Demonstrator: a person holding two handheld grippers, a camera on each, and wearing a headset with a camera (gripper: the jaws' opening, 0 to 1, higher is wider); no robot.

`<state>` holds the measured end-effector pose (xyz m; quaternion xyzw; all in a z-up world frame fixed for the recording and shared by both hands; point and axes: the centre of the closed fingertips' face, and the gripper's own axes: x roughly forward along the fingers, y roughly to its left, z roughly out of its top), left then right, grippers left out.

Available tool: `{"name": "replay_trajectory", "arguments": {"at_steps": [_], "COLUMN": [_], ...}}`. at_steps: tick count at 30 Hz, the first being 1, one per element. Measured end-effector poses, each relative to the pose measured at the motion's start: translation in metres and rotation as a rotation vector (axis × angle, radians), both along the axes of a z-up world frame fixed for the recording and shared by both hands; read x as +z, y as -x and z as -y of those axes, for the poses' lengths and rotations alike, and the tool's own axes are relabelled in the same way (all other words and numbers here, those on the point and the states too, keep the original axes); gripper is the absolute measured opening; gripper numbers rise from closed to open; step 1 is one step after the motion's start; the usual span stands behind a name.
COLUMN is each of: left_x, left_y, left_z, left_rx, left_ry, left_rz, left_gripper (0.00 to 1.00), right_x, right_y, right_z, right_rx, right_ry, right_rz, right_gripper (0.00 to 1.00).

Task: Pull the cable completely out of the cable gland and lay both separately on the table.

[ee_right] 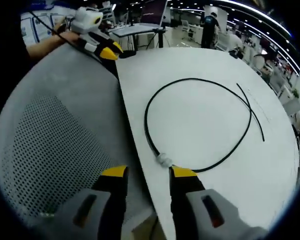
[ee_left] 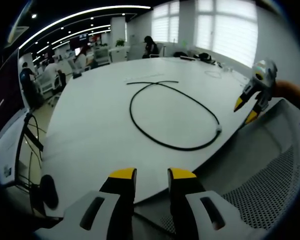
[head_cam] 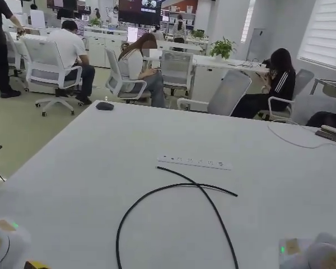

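A wide white worktop stands in an open office. The black cable lies looped in the lower middle of the head view. The left gripper and right gripper are both spread, holding nothing. The gland sits on the cable, low centre in the right gripper view.

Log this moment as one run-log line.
cable: looped on table, cable gland on it | left gripper: open, empty | right gripper: open, near cable gland
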<state>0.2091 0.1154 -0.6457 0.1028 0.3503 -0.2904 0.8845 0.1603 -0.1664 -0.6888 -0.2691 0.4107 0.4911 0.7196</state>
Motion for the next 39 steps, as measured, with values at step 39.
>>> {"name": "replay_trajectory", "arguments": {"at_steps": [39], "left_x": [0.011], "left_y": [-0.004], "left_z": [0.012], "left_rx": [0.002], "left_ry": [0.173], "left_rz": [-0.017], "left_gripper": [0.36], "right_x": [-0.054], "right_y": [-0.020], "right_z": [-0.020], "right_rx": [0.167], "right_ry": [0.049], "right_rz": [-0.122], "right_gripper": [0.13]}}
